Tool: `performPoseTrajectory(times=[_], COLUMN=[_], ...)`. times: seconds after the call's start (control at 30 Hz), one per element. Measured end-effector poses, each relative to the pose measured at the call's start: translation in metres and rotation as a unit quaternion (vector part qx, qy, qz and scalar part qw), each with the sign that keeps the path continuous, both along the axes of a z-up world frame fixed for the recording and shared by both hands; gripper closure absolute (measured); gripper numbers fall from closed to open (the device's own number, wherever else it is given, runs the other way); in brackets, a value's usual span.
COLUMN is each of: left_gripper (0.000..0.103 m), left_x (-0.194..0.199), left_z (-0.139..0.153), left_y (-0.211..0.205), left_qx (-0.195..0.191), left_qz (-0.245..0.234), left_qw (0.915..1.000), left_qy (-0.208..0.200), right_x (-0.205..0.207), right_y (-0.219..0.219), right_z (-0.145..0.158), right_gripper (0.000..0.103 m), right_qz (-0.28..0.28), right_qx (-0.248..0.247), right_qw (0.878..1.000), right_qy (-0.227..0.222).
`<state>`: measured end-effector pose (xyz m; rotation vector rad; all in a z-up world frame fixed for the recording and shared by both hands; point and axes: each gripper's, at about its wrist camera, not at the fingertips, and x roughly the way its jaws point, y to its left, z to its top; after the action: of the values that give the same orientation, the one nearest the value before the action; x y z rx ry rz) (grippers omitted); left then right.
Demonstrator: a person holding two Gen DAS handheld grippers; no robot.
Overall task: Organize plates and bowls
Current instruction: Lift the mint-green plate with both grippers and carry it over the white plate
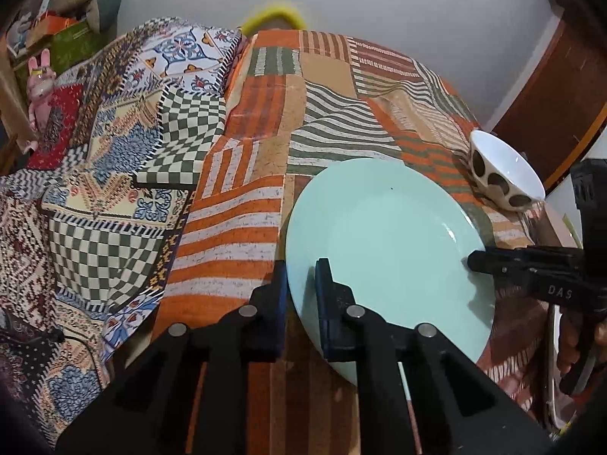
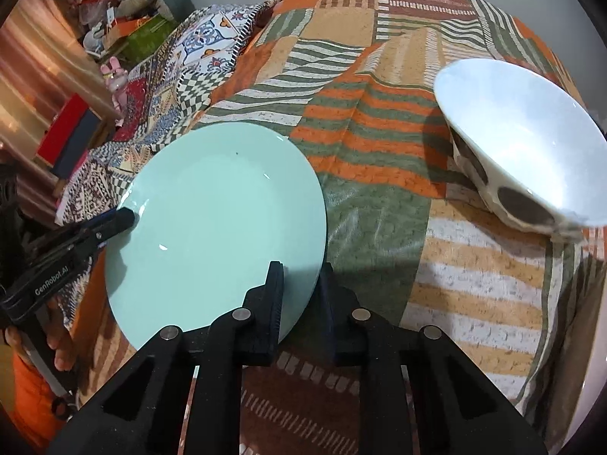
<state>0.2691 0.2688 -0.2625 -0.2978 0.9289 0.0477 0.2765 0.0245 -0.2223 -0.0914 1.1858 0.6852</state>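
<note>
Gripping opposite rims of the plate (image 1: pixel 379 235), both tongs (image 1: pixel 301 276) (image 2: pixel 301 276) risk dropping it if pulls differ.

plate (image 2: pixel 216 223): glossy, smooth mint glaze | bowl (image 2: pixel 531 140): glossy white ceramic, brown-spotted outside | bedspread (image 1: pixel 246 204): matt woven patchwork cloth | grippers: matt black plastic, metal pins
</note>
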Motion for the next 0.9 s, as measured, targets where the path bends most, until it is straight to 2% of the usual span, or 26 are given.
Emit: performPoseTrajectory(times=[0.17, 0.43, 0.63, 0.9], left_gripper=[0.090, 0.090, 0.090, 0.090], left_x=[-0.020, -0.054, -0.082, -0.119], left_z=[0.023, 0.083, 0.121, 0.143], left_y=[-0.011, -0.032, -0.060, -0.111], left_qx=[0.015, 0.016, 0.030, 0.037], left_qz=[0.001, 0.000, -0.013, -0.041], left_qw=[0.9996, 0.9966, 0.9934, 0.9904], left_qy=[-0.025, -0.081, -0.110, -0.126], right_x=[-0.014, -0.044, -0.072, -0.109], right_y=[-0.008, -0.037, -0.063, -0.113], right_z=[0.020, 0.080, 0.113, 0.127], right_gripper=[0.087, 0.087, 0.087, 0.087], right_qz=[-0.005, -0.014, -0.021, -0.046], right_qx=[0.021, 0.061, 0.082, 0.104], right_qw=[0.999, 0.994, 0.989, 0.985], right_qy=[-0.027, -0.087, -0.120, -0.132])
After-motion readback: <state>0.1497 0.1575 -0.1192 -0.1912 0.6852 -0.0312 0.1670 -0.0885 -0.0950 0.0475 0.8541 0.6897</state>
